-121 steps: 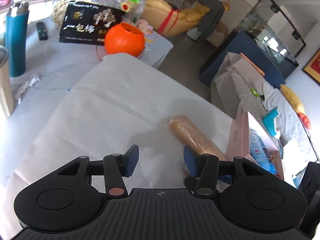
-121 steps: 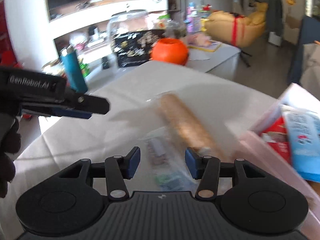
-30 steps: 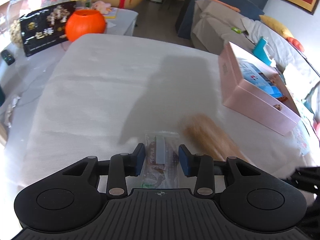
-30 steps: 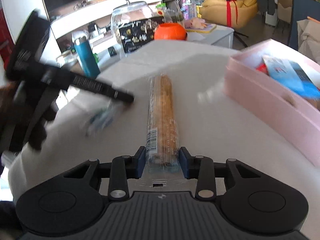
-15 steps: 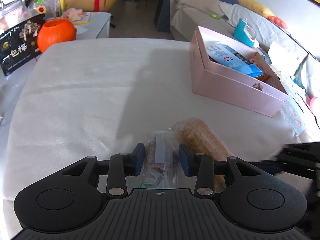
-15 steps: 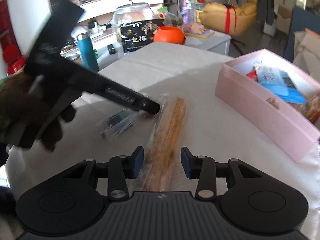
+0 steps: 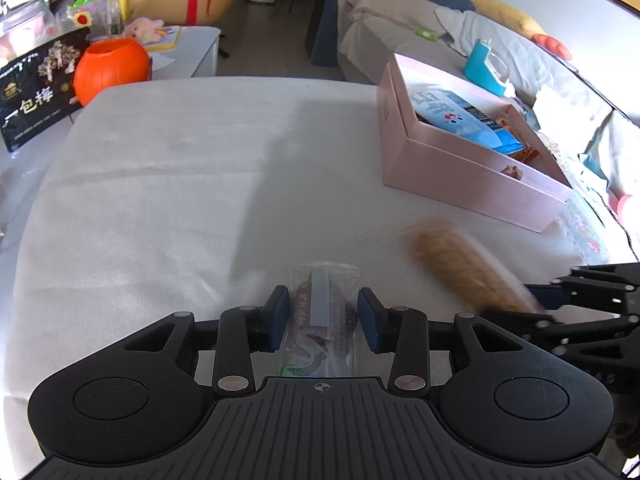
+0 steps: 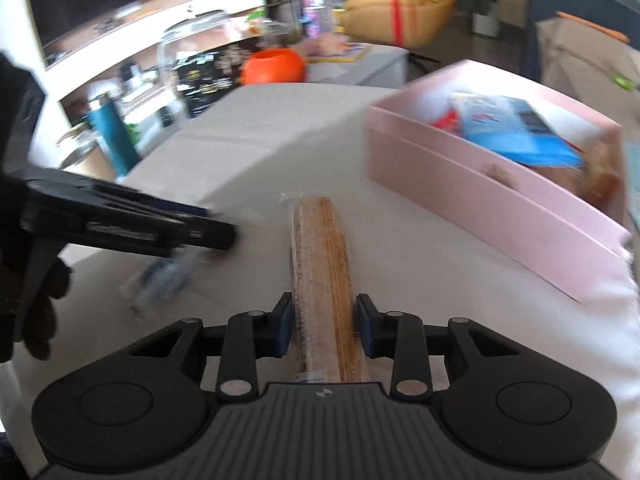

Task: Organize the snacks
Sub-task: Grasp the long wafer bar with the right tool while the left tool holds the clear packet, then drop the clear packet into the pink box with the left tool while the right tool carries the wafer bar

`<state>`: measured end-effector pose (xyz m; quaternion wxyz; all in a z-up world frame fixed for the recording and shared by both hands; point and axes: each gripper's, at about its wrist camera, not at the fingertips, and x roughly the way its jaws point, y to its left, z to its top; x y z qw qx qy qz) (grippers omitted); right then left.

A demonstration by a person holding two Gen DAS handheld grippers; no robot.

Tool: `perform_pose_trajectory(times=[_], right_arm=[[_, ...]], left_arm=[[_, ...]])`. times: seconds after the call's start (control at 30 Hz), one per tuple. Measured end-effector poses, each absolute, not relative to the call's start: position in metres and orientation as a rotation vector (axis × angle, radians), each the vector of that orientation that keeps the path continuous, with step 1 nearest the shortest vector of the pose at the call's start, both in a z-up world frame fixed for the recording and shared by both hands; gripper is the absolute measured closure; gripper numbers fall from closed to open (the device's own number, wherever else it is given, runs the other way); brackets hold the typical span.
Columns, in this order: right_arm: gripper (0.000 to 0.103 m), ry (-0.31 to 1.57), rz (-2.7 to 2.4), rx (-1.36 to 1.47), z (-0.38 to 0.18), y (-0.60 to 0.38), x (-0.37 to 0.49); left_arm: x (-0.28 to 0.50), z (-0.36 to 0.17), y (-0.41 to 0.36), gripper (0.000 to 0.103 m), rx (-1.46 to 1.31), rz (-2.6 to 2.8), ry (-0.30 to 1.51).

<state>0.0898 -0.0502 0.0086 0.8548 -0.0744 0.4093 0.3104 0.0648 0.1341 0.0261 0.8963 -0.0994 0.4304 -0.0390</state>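
My left gripper (image 7: 323,320) is shut on a small clear snack packet (image 7: 322,316) and holds it just above the white tablecloth (image 7: 180,184). My right gripper (image 8: 323,328) is shut on a long tan biscuit roll (image 8: 322,272) in clear wrap, which points toward the table's middle. The roll shows blurred in the left wrist view (image 7: 460,264), beside the right gripper (image 7: 560,300). The open pink box (image 7: 460,176) with blue and red snack packs stands at the right; it also shows in the right wrist view (image 8: 480,196). The left gripper (image 8: 224,236) and its blurred packet (image 8: 168,276) appear left of the roll.
An orange pumpkin bowl (image 7: 110,68) and a black snack box (image 7: 36,96) stand beyond the table's far left corner. A teal bottle (image 8: 114,136) and a glass jar (image 8: 192,44) stand on the side counter. A sofa (image 7: 480,48) lies behind the pink box.
My right gripper has closed on the biscuit roll and lifted it, swinging it straight between its fingers. My left gripper still holds the packet and has shifted slightly toward the pink box.
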Motion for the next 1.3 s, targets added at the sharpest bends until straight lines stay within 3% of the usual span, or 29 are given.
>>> perform_pose_trajectory(times=[1.1, 1.3], right_arm=[[0.066, 0.791, 0.578, -0.232, 0.000, -0.039, 0.096], [0.063, 0.789, 0.570, -0.230, 0.000, -0.036, 0.098]], left_arm=[[0.044, 0.032, 0.118, 0.059, -0.077, -0.203, 1.000], [0.042, 0.032, 0.121, 0.055, -0.121, -0.222, 1.019]])
